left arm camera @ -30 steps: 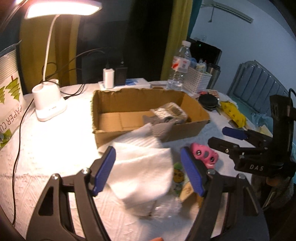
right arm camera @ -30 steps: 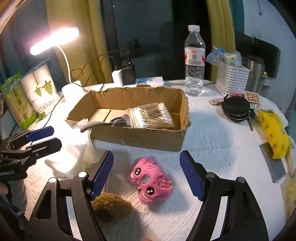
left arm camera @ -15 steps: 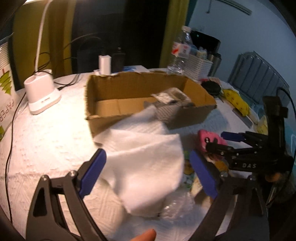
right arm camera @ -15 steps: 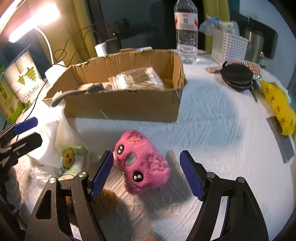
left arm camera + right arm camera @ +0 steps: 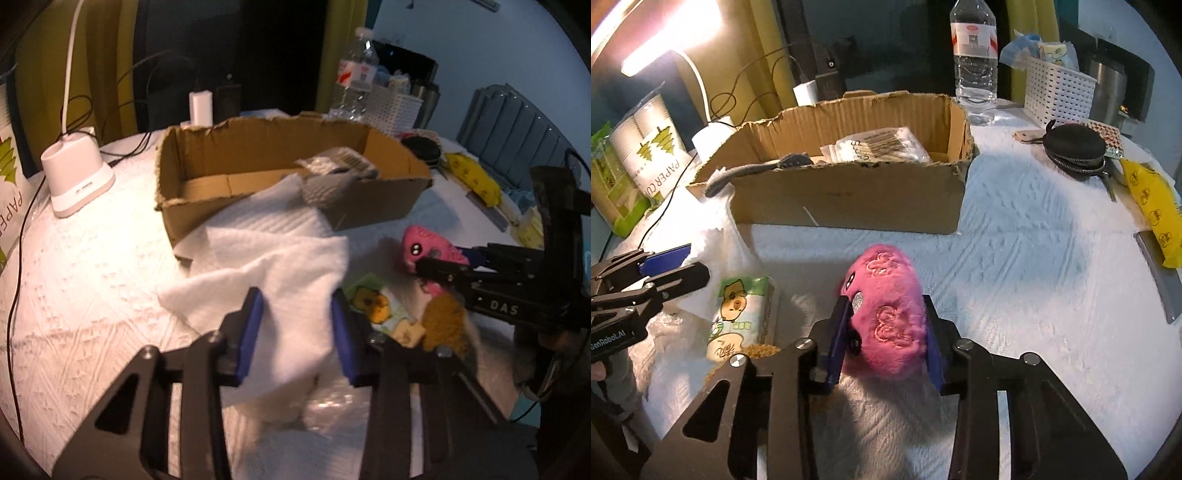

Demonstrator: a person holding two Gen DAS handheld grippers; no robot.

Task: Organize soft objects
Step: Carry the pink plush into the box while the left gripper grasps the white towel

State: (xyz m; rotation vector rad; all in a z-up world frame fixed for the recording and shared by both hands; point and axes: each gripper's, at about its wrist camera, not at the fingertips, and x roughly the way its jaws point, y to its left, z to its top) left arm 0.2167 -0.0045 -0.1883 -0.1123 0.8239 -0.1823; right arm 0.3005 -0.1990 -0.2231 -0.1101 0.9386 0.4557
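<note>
White cloth [image 5: 280, 269], spilling from the cardboard box [image 5: 258, 184] onto the desk [image 5: 92, 280], is pinched between the left tongs [image 5: 297, 332]. Rightward, the right tongs [image 5: 886, 332] squeeze the pink plush toy [image 5: 886, 306] (a tissue pack [image 5: 742, 314] lies just beside).

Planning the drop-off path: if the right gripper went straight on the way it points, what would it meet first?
Probably the near wall of the brown cardboard box. The right gripper, holding the pink plush toy, points at it across bare tablecloth; depth is uncertain.
</note>
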